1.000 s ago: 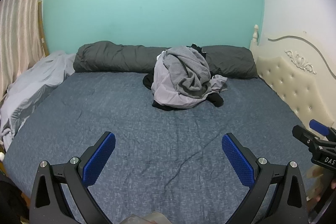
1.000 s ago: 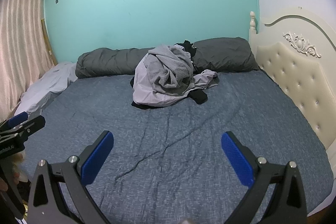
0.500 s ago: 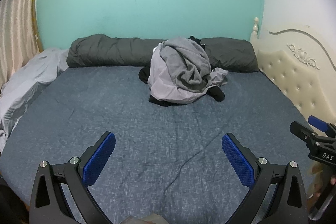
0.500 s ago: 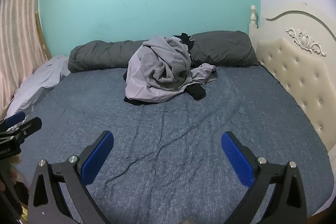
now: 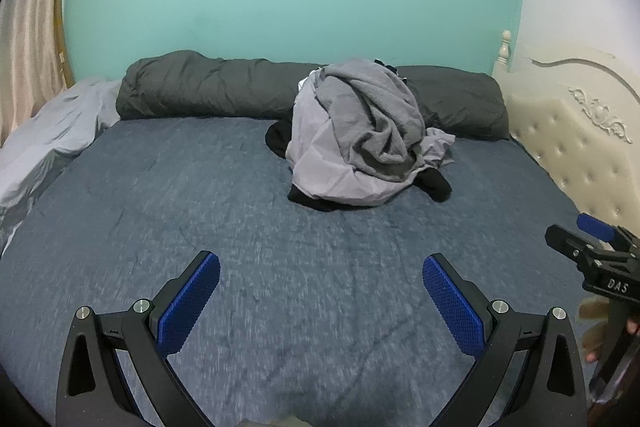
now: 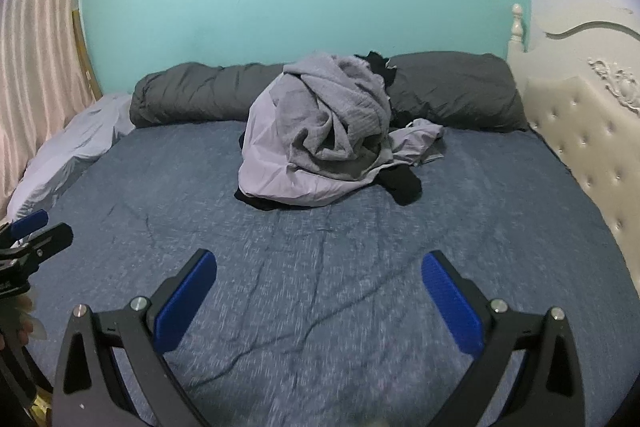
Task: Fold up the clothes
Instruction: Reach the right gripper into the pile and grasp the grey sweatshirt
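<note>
Left wrist view: my left gripper [image 5: 321, 301] hangs wide open, empty, over the bed [image 5: 160, 227]; my right gripper [image 6: 319, 301] likewise. Clothes pile [image 5: 360, 135] lies well ahead, untouched.

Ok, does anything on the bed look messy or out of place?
Yes. A heap of clothes sits crumpled against the dark rolled duvet: grey and lilac garments bunched over black ones. A pale sheet lies rumpled at the bed's left edge. Nothing looks damaged.
</note>
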Motion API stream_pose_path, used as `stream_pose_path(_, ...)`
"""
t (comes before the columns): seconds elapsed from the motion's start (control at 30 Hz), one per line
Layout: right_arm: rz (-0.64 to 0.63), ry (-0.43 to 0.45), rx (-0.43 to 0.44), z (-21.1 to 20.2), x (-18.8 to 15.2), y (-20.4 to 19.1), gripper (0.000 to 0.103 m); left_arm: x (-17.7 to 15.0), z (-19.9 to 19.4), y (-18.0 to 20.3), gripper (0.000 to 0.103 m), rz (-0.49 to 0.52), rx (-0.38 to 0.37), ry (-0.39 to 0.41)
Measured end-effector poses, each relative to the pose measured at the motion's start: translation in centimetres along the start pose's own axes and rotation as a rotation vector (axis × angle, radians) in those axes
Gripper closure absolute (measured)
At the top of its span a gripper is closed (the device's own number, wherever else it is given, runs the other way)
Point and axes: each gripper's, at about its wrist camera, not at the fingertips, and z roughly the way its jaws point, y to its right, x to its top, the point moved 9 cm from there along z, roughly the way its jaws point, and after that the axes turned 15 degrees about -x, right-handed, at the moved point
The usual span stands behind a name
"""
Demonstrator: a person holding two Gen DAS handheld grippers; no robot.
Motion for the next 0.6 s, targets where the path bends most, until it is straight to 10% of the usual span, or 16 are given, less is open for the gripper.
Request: stream_pose_path(0.6, 0.003, -0.127, -0.002, 19.5, 3.9, -2.4, 0.001, -0.4, 12.6, -7.3, 0.000, -0.010, 0.020, -0.044)
